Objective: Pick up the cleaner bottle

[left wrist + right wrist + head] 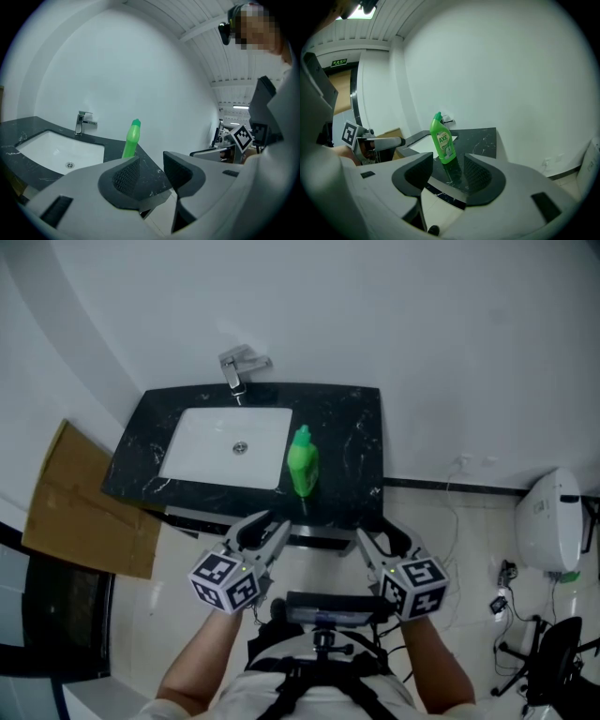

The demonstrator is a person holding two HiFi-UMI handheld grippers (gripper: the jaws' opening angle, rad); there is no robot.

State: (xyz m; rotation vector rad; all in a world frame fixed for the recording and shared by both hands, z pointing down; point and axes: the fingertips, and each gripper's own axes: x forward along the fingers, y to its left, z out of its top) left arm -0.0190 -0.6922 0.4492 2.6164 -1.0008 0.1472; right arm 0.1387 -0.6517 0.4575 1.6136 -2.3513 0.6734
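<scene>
Both tools are held at the near edge of the black marble counter (352,442), short of the things on it. The left gripper (269,527) is placed before the near right corner of the basin (211,442); its jaws are seen parted, with nothing between the pads. The right gripper (381,538) is placed before the counter's near right corner, its jaws likewise spread and empty. In the right gripper view the bottle is framed through the gap but stands well beyond the pads. Open space is left between the two grippers, and neither is touched by the other.

The green cleaner bottle (302,461) is stood upright on the counter just right of the white basin, close to its right rim and nearer the counter's near edge than its far one. Bare stone is left on the bottle's right, out to the counter's right edge, and a narrower strip is left on its near side. No other item is set beside it on that side. A chrome faucet (242,367) is mounted at the far edge behind the basin, well apart from the bottle.

The counter is set against a plain white wall (394,315). A sheet of brown cardboard (89,502) is seen to the counter's left. To the right, pale floor (469,549) is seen, with thin cables (451,512) trailing down to it and a white rounded fixture (553,521) at the far right.
</scene>
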